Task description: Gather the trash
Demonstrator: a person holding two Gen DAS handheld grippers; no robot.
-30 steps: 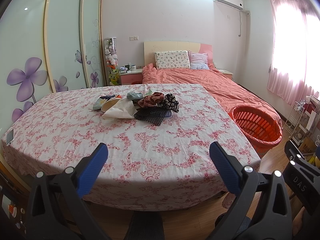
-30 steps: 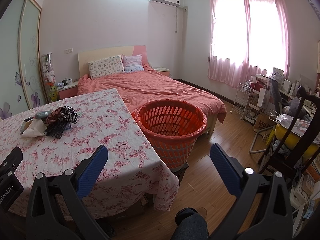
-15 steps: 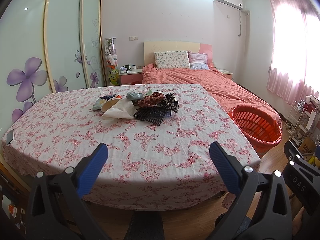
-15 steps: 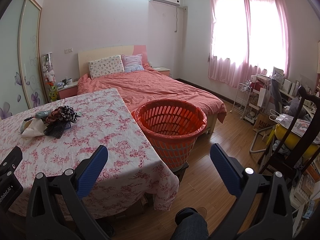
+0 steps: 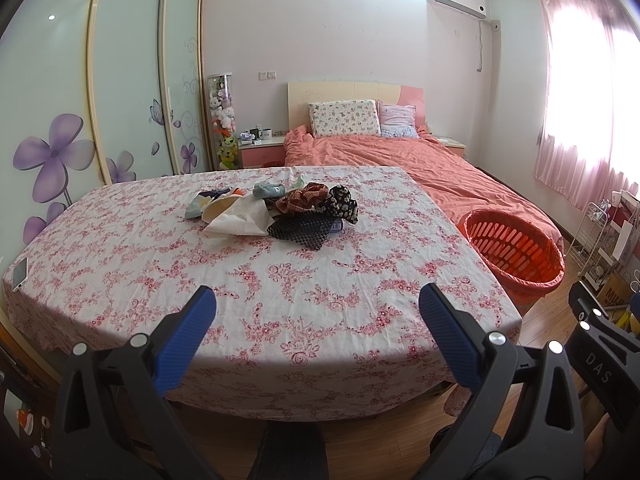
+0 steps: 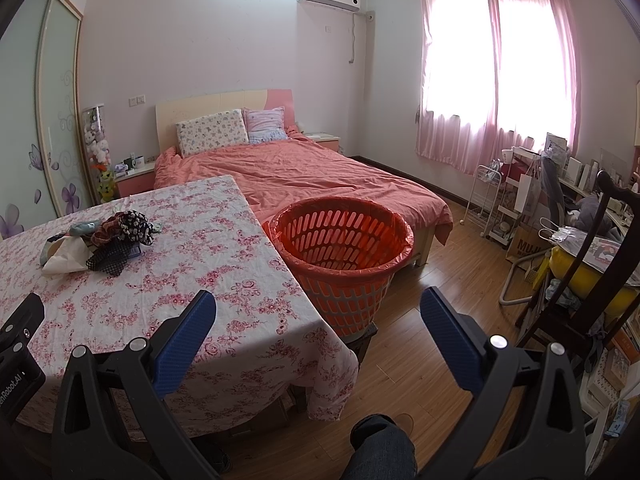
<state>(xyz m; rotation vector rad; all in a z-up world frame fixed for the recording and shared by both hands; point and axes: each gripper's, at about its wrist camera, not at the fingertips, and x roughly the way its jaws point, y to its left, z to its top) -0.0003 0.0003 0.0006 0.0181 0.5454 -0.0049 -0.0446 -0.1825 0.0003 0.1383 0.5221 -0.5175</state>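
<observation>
With both the left gripper (image 5: pixel 318 310) and right gripper (image 6: pixel 319 314) spread wide and empty, reach for the trash pile (image 5: pixel 276 212) mid-frame on the floral tablecloth (image 5: pixel 280 280), pinching one piece at a time for the orange basket (image 6: pixel 344 256).

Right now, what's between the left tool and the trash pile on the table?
Only bare pink floral tablecloth lies between the open left tool and the mixed pile of cloth and paper scraps, per the left wrist view.

One orange basket (image 6: pixel 344 258), one table (image 5: pixel 256 300), one bed (image 6: pixel 320 176) — two pillows (image 5: pixel 345 118) on it. One trash pile (image 5: pixel 276 214), one phone (image 5: pixel 19 274); two grippers.
</observation>
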